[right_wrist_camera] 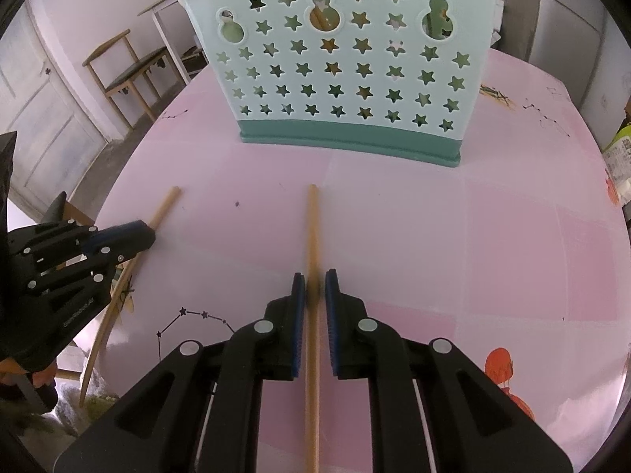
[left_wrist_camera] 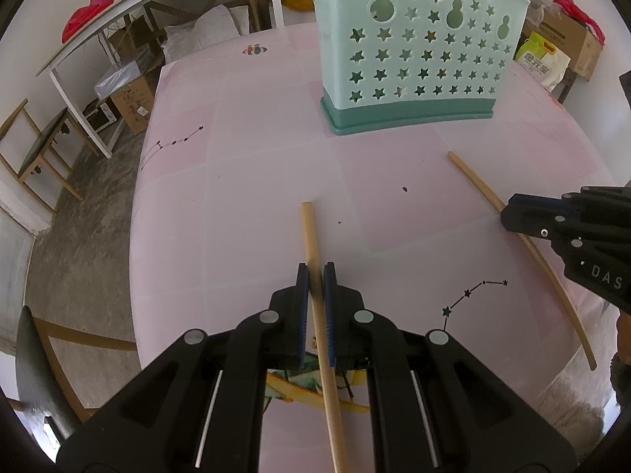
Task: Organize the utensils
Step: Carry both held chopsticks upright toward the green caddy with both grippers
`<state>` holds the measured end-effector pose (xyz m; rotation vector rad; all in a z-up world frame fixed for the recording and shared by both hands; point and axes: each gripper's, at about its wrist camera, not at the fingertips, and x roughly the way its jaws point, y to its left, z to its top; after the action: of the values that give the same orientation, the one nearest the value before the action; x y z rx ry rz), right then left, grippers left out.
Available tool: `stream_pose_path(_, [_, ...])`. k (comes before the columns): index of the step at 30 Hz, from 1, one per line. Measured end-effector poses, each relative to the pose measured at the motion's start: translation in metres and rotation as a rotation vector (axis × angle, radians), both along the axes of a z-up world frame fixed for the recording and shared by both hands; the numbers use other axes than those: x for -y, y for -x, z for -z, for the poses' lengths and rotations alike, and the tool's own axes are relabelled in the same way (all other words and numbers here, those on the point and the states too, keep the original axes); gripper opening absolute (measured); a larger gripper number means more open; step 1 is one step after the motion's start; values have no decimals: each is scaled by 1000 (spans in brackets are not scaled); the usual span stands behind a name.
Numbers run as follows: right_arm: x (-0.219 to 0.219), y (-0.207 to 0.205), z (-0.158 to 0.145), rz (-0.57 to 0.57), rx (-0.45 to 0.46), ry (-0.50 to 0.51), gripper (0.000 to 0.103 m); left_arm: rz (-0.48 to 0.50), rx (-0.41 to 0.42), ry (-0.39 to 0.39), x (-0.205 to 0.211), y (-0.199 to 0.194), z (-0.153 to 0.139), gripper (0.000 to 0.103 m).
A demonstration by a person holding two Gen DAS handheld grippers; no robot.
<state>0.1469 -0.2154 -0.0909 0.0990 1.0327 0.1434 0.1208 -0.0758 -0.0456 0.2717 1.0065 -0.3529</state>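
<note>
- Currently, the step in hand reads as the pick-up: each claw has a chopstick and neither stick has yet gone into the holder.
- Left claw [left_wrist_camera: 316, 276]: pressed together on a long, round, pale wooden chopstick [left_wrist_camera: 309, 232], pads against both sides of the shaft. The stick runs forward past the tips, toward the far edge of the counter [left_wrist_camera: 244, 181].
- Right claw [right_wrist_camera: 314, 284]: nearly closed around a second pale wooden chopstick [right_wrist_camera: 312, 228]. A narrow gap shows beside the right pad, so I cannot tell whether the pinch is firm.
- Whether either stick is lifted off the surface or lies on it cannot be judged from these views.
- Destination: a mint-green plastic utensil holder with star-shaped cut-outs and a darker teal base [right_wrist_camera: 347, 67] stands upright toward the far edge of the pink, glossy counter, well apart from both stick ends. Through its cut-outs, something brownish appears to stand inside already; detail is too small to confirm.
- Condition of the task's things: both chopsticks are straight apart from lens curvature, slender, smooth, uniform in colour, blunt at the forward ends. No cracks or soiling visible.
- Next move, in my judgement: raise each stick clear, tilt it toward upright, and lower it end-first through the open top of the holder.
- Risk noted: a thin, round shaft may swivel or slide between the pads during tilting, particularly on the right.
</note>
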Motion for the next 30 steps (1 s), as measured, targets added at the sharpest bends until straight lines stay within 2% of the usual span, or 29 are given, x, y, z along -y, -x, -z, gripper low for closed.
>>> stream_pose_path(4, [-4,0,0,0,16,15,7,-4,15,31,-2,-5,1,6])
stream_pose_path(9, [0,2,-1,21,20,-10,7,3,-6,158,-19,-13,-5,5])
stream_pose_path(15, [12,5,-8,45,54,-57,7,11,64,326,-45,-11,-52,5])
stream_pose_path(22, [20,6,-14,54,76,-68,7,55,205,549,-68,0,-120,5])
stream_pose_path(30, [31,10,-16,73,87,-91,7,127,343,671,-64,-9,-186,5])
